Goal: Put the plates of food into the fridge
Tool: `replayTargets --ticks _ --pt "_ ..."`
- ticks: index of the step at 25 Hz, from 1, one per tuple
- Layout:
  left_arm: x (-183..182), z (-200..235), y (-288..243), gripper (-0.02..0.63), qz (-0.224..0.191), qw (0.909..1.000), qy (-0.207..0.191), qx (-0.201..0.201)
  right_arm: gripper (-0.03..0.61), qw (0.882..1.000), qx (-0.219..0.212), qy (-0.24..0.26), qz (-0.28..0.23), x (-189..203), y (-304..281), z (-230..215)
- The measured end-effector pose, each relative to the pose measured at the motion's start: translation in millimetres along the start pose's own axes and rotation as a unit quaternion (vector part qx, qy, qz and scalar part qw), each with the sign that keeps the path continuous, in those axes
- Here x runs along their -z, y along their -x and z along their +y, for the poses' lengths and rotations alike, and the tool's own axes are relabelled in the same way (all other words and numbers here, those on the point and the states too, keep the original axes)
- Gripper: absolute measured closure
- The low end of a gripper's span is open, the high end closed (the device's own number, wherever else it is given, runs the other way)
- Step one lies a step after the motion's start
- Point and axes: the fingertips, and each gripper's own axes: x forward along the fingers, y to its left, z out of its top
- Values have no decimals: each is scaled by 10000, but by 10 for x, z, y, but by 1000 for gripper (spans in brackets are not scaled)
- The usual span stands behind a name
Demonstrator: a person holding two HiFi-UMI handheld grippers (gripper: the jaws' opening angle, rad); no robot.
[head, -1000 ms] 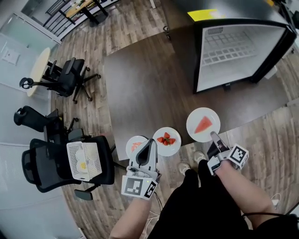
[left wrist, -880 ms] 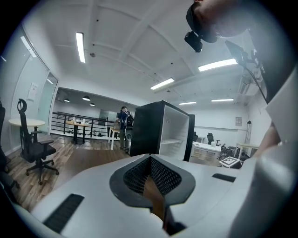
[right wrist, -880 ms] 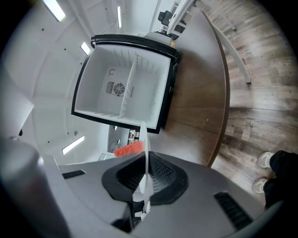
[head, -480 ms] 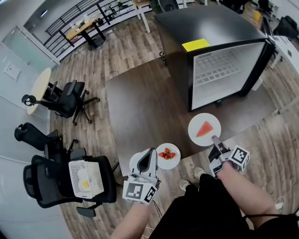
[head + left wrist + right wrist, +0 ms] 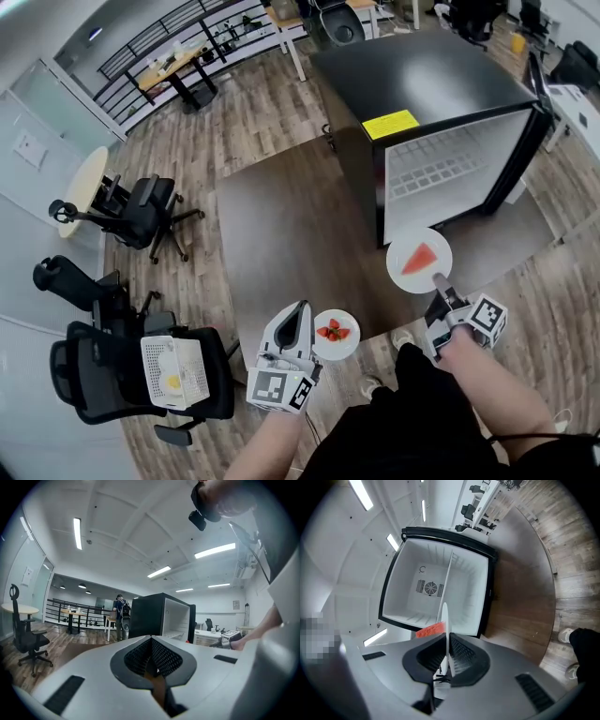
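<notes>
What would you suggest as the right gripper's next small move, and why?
Probably carry the plate forward toward the open fridge, kept level. The right gripper is shut on its rim, the watermelon slice lies on it, and it hangs short of the empty white interior.

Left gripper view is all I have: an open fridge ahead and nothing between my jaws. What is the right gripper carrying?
Observer: The right gripper is shut on the rim of a white plate with a watermelon slice on it.
Operator: Where is another one to fetch?
Observer: In the head view a plate of strawberries lies at the near edge of the brown mat, beside the left gripper.
Operator: Anything stored inside?
Observer: The right gripper view looks straight into the fridge: a round vent on the back wall, no food visible.
</notes>
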Motion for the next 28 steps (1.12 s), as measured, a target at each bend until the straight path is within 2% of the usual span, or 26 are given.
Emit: replayTargets --ticks 4,18,28 --pt "-12 -62 -253 611 60 10000 -23 -8 563 9999 -74 -73 -3 -240 -140 57" --pt "-354 -130 -1034 611 -169 9994 -210 -208 563 9992 -335 -56 227 -841 -792 400" --pt "-444 -57 -1337 611 -150 9984 -323 -433 563 9985 -327 13 429 -1028 -1228 516"
